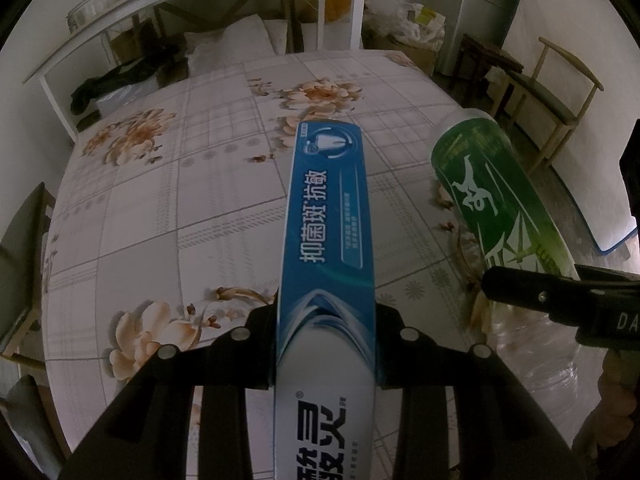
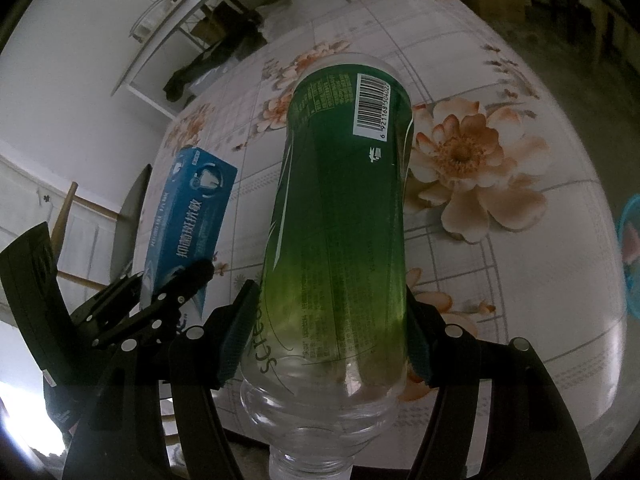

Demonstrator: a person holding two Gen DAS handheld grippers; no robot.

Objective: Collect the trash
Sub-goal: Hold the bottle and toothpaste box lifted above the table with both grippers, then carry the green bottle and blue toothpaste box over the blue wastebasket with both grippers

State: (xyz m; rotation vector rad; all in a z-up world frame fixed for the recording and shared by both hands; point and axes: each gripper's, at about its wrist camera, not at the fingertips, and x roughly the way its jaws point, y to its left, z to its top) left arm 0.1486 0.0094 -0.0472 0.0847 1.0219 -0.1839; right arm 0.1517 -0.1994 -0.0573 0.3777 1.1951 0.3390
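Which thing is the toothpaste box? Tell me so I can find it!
Look above the flowery tablecloth. The left gripper pinches a long box there, the toothpaste box. It is flat-sided and blue and white with a tooth picture, unlike the round green bottle in the right gripper.

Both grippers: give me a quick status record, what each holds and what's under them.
left gripper: shut on toothpaste box, box pointing forward
right gripper: shut on plastic bottle, green label, looks empty, neck toward camera
surface below: floral tablecloth, both items held above it
bin: none clearly in view
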